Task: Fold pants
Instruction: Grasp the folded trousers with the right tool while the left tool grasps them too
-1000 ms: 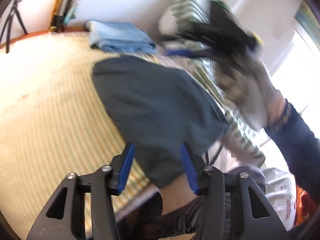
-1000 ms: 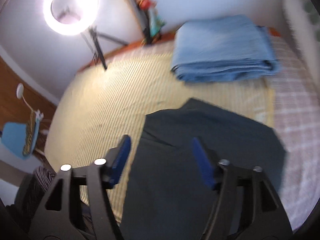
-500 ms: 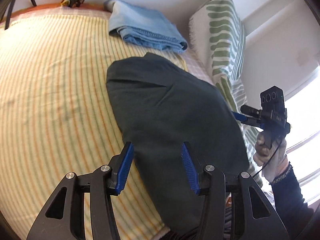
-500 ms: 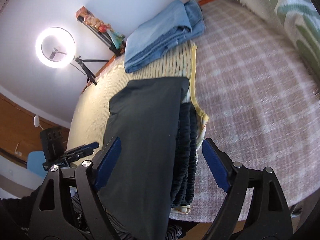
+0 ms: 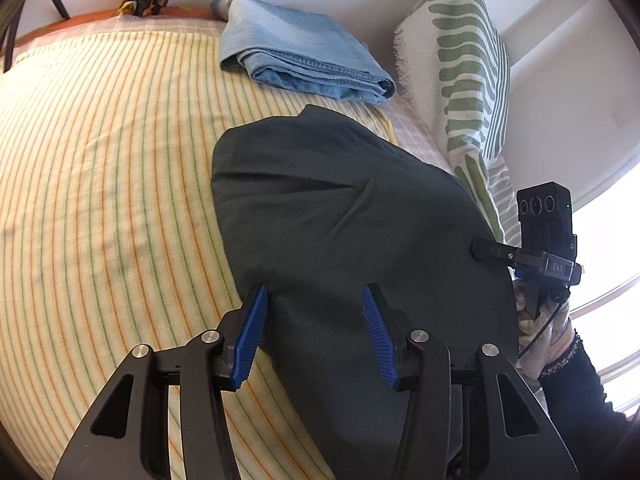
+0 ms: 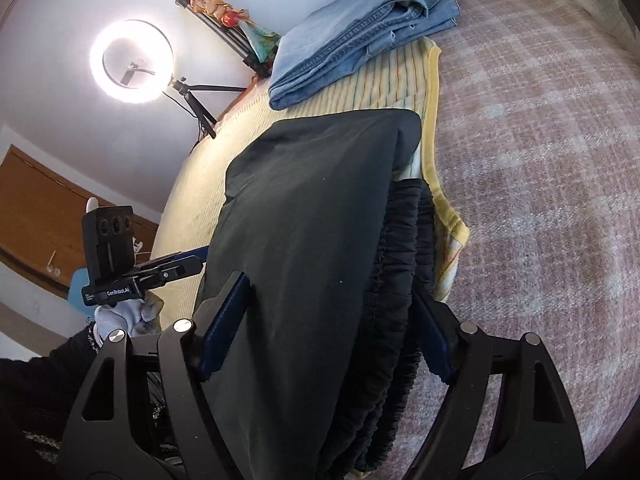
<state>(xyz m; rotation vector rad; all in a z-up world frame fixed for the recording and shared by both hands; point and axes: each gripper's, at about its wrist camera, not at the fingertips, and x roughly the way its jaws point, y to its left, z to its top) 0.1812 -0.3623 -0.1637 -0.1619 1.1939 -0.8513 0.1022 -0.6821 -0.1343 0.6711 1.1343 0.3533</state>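
Dark pants (image 5: 340,220) folded on striped sheet (image 5: 100,160), near end cut off. Left gripper (image 5: 312,336) open above cloth; right gripper (image 6: 328,320) just closing slightly, straddling gathered waistband (image 6: 404,248), contact unclear.

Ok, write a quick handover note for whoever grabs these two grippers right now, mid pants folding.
Left gripper: open, jaws over the near left edge of the dark pants, not clamped on them.
Right gripper: open, its jaws have just been opening and closing a little; they straddle the gathered waistband without pressing it.
Pants: lying on the striped yellow sheet, already folded over, waistband on the right side.
Folded jeans sit at the far end, apart from the pants.
Left: probably grip both near edges and make the next fold.
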